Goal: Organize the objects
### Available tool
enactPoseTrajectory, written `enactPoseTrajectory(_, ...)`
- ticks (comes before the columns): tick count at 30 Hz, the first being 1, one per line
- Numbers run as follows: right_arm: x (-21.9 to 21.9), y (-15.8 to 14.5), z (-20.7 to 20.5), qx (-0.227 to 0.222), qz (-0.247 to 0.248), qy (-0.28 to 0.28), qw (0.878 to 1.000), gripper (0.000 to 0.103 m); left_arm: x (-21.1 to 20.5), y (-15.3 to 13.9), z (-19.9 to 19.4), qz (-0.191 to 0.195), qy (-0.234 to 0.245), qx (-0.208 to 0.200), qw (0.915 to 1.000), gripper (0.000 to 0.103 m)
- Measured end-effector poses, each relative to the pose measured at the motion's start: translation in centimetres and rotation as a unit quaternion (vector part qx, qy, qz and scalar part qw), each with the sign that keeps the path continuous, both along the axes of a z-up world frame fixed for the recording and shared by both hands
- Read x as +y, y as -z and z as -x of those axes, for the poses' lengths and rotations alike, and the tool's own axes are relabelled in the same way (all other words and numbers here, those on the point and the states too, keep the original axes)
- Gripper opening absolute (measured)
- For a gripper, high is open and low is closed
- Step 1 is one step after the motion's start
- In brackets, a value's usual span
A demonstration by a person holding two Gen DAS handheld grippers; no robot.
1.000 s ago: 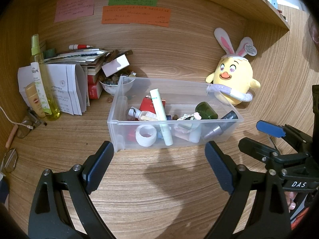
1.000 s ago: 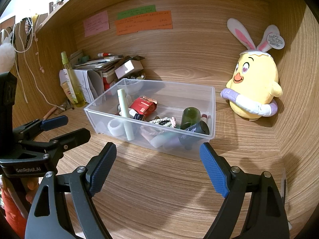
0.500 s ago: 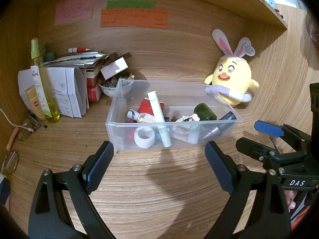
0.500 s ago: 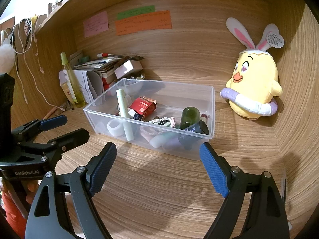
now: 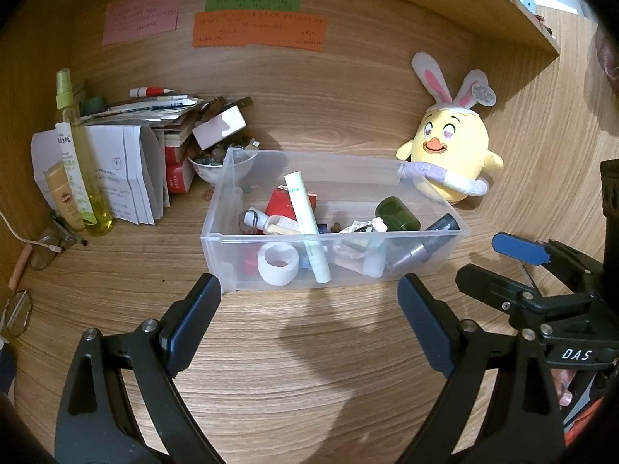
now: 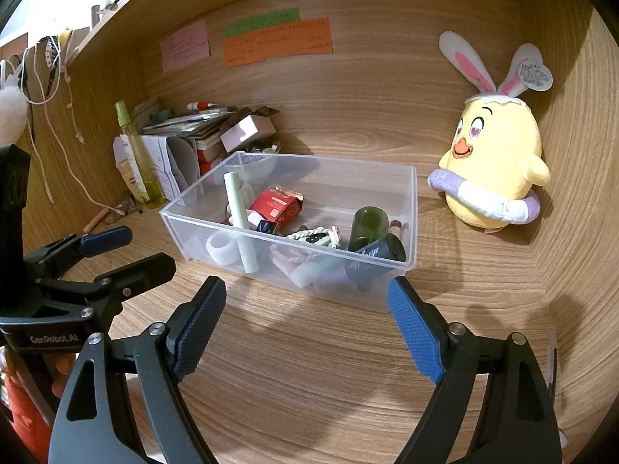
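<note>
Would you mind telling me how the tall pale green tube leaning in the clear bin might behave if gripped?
The tube looks round and smooth, so it may slip or roll. It leans on the clear bin's front wall, so lifting it could disturb its neighbours. Probably light.

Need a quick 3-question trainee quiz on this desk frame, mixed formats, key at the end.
1. True or false: the left tool is clamped on the clear bin.
2. Multiple choice: which item leans up over the bin's front edge? A) the pale green tube B) the dark green bottle C) the red packet
3. Short answer: what stands just right of the bin, against the back wall?

Key:
1. False. Both the left tool and the right tool are open and empty, short of the bin.
2. A.
3. The yellow chick toy with rabbit ears.
</note>
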State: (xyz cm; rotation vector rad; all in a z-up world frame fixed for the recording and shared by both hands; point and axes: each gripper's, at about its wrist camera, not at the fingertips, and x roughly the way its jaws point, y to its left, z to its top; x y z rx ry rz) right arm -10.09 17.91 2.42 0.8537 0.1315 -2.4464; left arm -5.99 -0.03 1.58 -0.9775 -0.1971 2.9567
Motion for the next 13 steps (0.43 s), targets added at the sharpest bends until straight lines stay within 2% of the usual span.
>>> enactPoseTrajectory(13, -0.07, 0.25, 0.32, -0.003, 0.002, -0.002, 1.000, 0.084, 0.15, 0.13, 0.20, -0.001, 0.001, -0.003, 1.0000, 0.096)
